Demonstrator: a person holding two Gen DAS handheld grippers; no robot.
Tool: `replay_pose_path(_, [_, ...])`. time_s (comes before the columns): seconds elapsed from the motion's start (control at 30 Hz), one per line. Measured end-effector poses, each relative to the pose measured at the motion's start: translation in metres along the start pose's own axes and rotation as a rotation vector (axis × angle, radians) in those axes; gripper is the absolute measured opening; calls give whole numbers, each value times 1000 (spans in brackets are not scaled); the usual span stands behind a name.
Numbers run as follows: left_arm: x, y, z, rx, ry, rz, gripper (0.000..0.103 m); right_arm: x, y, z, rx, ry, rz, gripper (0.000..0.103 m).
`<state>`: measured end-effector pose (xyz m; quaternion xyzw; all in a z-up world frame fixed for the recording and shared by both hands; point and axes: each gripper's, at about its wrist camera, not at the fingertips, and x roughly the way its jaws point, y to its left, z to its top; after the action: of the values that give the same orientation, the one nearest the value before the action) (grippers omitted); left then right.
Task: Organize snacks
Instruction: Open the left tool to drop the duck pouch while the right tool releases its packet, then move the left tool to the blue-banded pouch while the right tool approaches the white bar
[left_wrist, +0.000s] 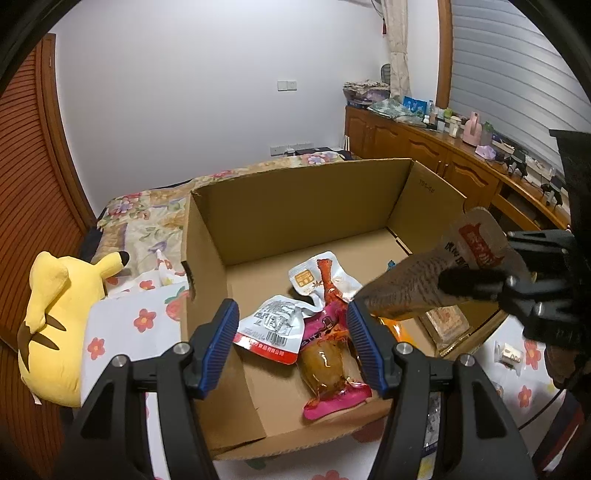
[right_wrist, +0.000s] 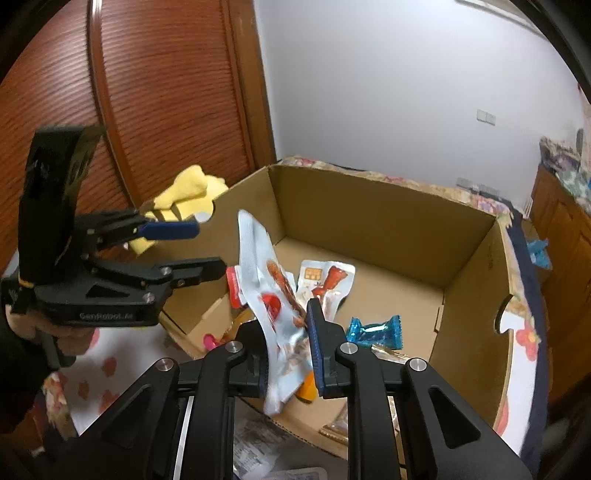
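Right claw clamped on a silver-white snack pouch, pinched near its lower end; the pouch sticks up, tilted, over the near edge of the cardboard box. Seen from the left wrist, the same pouch hangs above the box's right side, not yet let go. Left claw half-open, nothing between its blue pads, hovering over the box's near-left part, just above the snacks lying inside.

In the box already: a pink-and-orange drumstick pack, a white pack with barcode and another white pack with a red drumstick print, all three overlapping near the middle of the floor; a blue-wrapped candy toward the near-right side.

Box sits on a bed with a flower-print sheet; yellow plush toy at its left. Small wrapped item lies outside, on the sheet right of the box.

Progress looks roughly midway: several snacks binned, one in hand, at least one left outside.
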<state>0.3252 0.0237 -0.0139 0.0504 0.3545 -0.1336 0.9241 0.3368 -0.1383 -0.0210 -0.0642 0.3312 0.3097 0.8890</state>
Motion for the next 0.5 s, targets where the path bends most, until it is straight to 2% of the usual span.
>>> replay_pose_path(0.07, [-2, 1, -2, -1, -3, 0, 61, -3, -3, 1, 20, -16, -1, 20])
replay_pose_path(0.27, [-7, -1, -3, 0, -12, -2, 61, -19, -23, 0, 46, -37, -114, 22])
replay_pose_path(0.5, [-22, -12, -9, 14, -33, -10, 61, -44, -37, -11, 78, -53, -169, 24])
